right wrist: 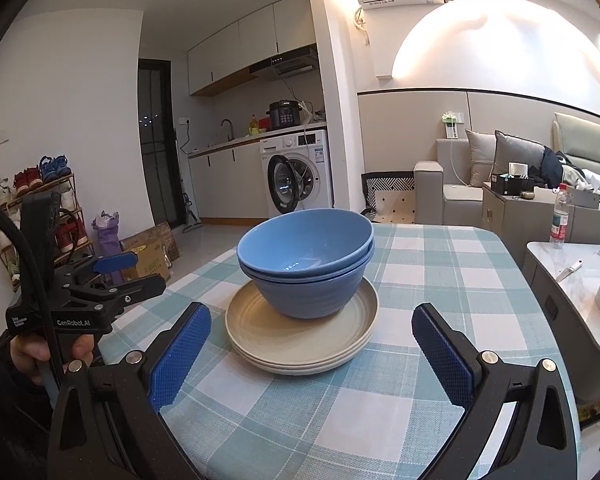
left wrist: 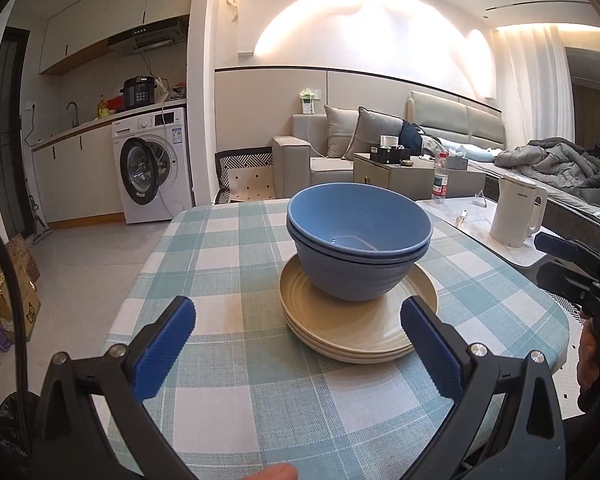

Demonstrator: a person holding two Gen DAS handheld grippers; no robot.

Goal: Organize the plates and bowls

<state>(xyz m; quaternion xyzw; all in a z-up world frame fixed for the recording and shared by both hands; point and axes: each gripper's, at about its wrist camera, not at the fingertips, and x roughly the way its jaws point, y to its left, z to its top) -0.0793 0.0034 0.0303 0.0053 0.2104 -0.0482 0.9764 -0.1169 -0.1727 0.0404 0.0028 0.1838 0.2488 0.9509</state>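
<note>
two blue bowls (left wrist: 358, 236) sit nested on stacked cream plates (left wrist: 340, 320); left gripper (left wrist: 296, 320) and right gripper (right wrist: 312, 328) gape wide, holding nothing.

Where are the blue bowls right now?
The blue bowls sit nested, centre of both wrist views, on the stack of cream plates on the checked tablecloth, just beyond both open grippers.

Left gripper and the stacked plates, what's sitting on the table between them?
Nothing: only bare checked tablecloth lies between the open left gripper and the beige plates, per the left wrist view.
</note>
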